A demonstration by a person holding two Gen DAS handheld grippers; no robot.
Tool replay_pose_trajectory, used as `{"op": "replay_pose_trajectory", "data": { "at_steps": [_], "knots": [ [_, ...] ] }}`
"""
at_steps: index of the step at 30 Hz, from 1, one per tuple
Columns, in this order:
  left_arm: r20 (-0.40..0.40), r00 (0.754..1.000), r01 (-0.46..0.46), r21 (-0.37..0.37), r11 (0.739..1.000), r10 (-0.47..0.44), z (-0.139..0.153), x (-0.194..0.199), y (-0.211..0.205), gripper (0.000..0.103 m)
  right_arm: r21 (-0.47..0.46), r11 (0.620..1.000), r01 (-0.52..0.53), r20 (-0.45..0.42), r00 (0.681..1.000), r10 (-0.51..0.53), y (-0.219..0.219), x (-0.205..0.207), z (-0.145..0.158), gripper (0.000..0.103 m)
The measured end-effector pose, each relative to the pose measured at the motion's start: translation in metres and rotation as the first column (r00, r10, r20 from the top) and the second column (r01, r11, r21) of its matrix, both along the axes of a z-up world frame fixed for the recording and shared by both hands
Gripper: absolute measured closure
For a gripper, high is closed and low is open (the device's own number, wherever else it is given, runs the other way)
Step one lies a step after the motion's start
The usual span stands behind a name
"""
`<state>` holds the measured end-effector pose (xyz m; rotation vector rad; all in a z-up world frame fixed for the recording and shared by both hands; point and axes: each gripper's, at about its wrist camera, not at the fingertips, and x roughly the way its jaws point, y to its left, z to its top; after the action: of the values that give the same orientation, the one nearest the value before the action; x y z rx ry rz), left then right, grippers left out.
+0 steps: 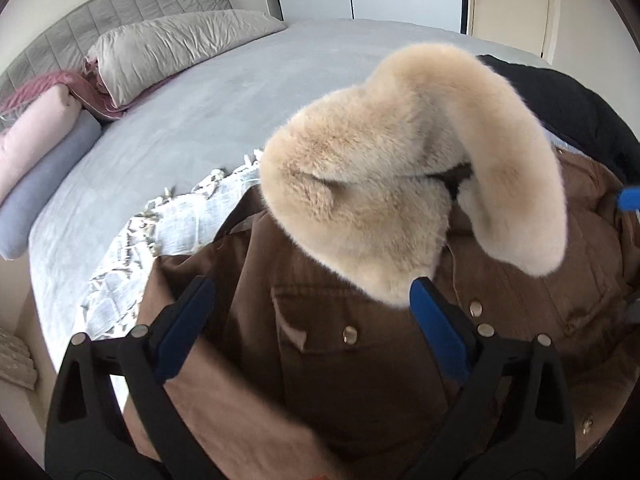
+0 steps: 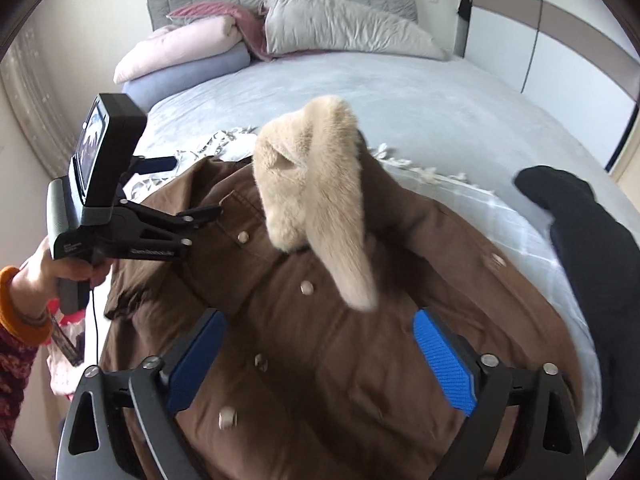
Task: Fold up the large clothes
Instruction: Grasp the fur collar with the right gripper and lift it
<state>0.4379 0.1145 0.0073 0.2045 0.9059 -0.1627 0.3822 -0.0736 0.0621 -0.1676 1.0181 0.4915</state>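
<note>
- Your right gripper's fingers (image 2: 444,364) hang over the jacket (image 2: 340,360) spread on the bed (image 2: 400,96).
- Its collar (image 2: 316,196) lies beyond them.
- Pillows (image 2: 340,28) lie farthest ahead.
- Another garment (image 2: 592,264) lies right.

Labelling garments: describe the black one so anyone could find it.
Start at the grey bed, then find the brown coat with the beige fur collar at its foot end. The black garment lies crumpled beside the coat, the only plain dark piece without fur or snaps.
</note>
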Motion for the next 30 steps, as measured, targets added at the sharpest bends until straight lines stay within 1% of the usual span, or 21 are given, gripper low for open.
{"op": "replay_pose_trajectory", "data": {
  "at_steps": [3, 4, 5, 6, 7, 8, 9, 10, 12, 13, 15, 18, 20, 21, 22, 23, 24, 26, 28, 29, 30],
  "knots": [
    [-0.026, 1.0, -0.01, -0.101, 0.995, 0.007, -0.015, 0.036, 0.008, 0.007, 0.016, 0.999, 0.029, -0.039, 0.999, -0.028, 0.012, 0.046, -0.025, 0.029],
    [-0.03, 1.0, -0.008, -0.128, 0.992, 0.005, -0.02, 0.045, 0.008, 0.009, 0.036, 0.998, 0.046, -0.053, 0.998, -0.044, 0.013, 0.061, -0.035, 0.039],
    [-0.035, 0.999, -0.004, -0.151, 0.989, -0.001, -0.025, 0.054, 0.009, 0.014, 0.072, 0.996, 0.048, -0.07, 0.997, -0.043, 0.011, 0.073, -0.042, 0.067],
    [-0.042, 0.999, 0.001, -0.169, 0.986, -0.008, -0.028, 0.061, 0.008, 0.018, 0.106, 0.993, 0.049, -0.09, 0.995, -0.04, 0.012, 0.083, -0.045, 0.085],
    [-0.048, 0.999, 0.009, -0.188, 0.982, -0.019, -0.029, 0.066, 0.007, 0.027, 0.178, 0.982, 0.057, -0.121, 0.992, -0.035, 0.004, 0.092, -0.046, 0.092],
    [-0.042, 0.999, 0.022, -0.205, 0.979, -0.031, -0.029, 0.07, 0.007, 0.03, 0.276, 0.958, 0.078, -0.114, 0.992, -0.048, -0.012, 0.101, -0.04, 0.092],
    [-0.021, 0.999, 0.035, -0.215, 0.976, -0.04, -0.026, 0.073, 0.006, 0.03, 0.3, 0.95, 0.093, -0.08, 0.994, -0.072, -0.023, 0.107, -0.033, 0.093],
    [0.01, 0.999, 0.044, -0.218, 0.975, -0.042, -0.022, 0.075, 0.006, 0.03, 0.313, 0.94, 0.139, -0.015, 0.99, -0.141, -0.047, 0.119, -0.019, 0.093],
    [0.067, 0.997, 0.05, -0.218, 0.975, -0.036, -0.015, 0.081, 0.007, 0.03, 0.369, 0.886, 0.282, -0.031, 0.956, -0.291, -0.099, 0.149, -0.01, 0.093],
    [0.08, 0.996, 0.053, -0.222, 0.974, -0.036, -0.013, 0.085, 0.008, 0.027, 0.356, 0.869, 0.345, -0.051, 0.935, -0.351, -0.119, 0.162, -0.011, 0.093],
    [0.09, 0.995, 0.06, -0.245, 0.968, -0.039, -0.011, 0.095, 0.011, 0.016, 0.259, 0.866, 0.429, -0.057, 0.901, -0.429, -0.143, 0.18, -0.023, 0.092],
    [0.063, 0.996, 0.069, -0.226, 0.972, -0.056, -0.015, 0.106, 0.012, 0.016, 0.159, 0.885, 0.438, -0.029, 0.898, -0.439, -0.157, 0.188, -0.04, 0.083],
    [0.053, 0.994, 0.104, -0.185, 0.977, -0.096, -0.017, 0.108, 0.011, 0.016, 0.093, 0.868, 0.488, -0.007, 0.872, -0.49, -0.171, 0.188, -0.047, 0.072],
    [0.045, 0.992, 0.128, -0.173, 0.977, -0.122, -0.018, 0.107, 0.01, 0.016, 0.094, 0.865, 0.492, -0.022, 0.87, -0.493, -0.181, 0.188, -0.048, 0.067],
    [0.03, 0.989, 0.149, -0.173, 0.974, -0.146, -0.02, 0.104, 0.009, 0.016, 0.144, 0.862, 0.487, -0.058, 0.873, -0.484, -0.195, 0.187, -0.05, 0.06],
    [0.021, 0.986, 0.164, -0.191, 0.968, -0.163, -0.022, 0.105, 0.01, 0.016, 0.209, 0.852, 0.48, -0.074, 0.877, -0.475, -0.202, 0.184, -0.05, 0.059],
    [0.012, 0.983, 0.182, -0.229, 0.956, -0.185, -0.022, 0.107, 0.009, 0.016, 0.277, 0.843, 0.461, -0.084, 0.886, -0.457, -0.208, 0.181, -0.048, 0.058],
    [-0.008, 0.981, 0.18, -0.309, 0.934, -0.192, -0.024, 0.115, 0.007, 0.016, 0.388, 0.822, 0.417, -0.102, 0.906, -0.412, -0.203, 0.176, -0.039, 0.047],
    [-0.073, 0.978, 0.151, -0.403, 0.903, -0.196, -0.033, 0.129, -0.003, 0.016, 0.424, 0.825, 0.374, -0.118, 0.926, -0.359, -0.178, 0.182, -0.041, 0.038],
    [-0.1, 0.976, 0.135, -0.423, 0.896, -0.194, -0.038, 0.135, -0.009, 0.019, 0.405, 0.845, 0.348, -0.123, 0.937, -0.327, -0.165, 0.185, -0.046, 0.038],
    [-0.132, 0.975, 0.108, -0.426, 0.898, -0.18, -0.046, 0.142, -0.016, 0.041, 0.35, 0.88, 0.32, -0.118, 0.947, -0.297, -0.152, 0.188, -0.051, 0.038]
  ]
}}
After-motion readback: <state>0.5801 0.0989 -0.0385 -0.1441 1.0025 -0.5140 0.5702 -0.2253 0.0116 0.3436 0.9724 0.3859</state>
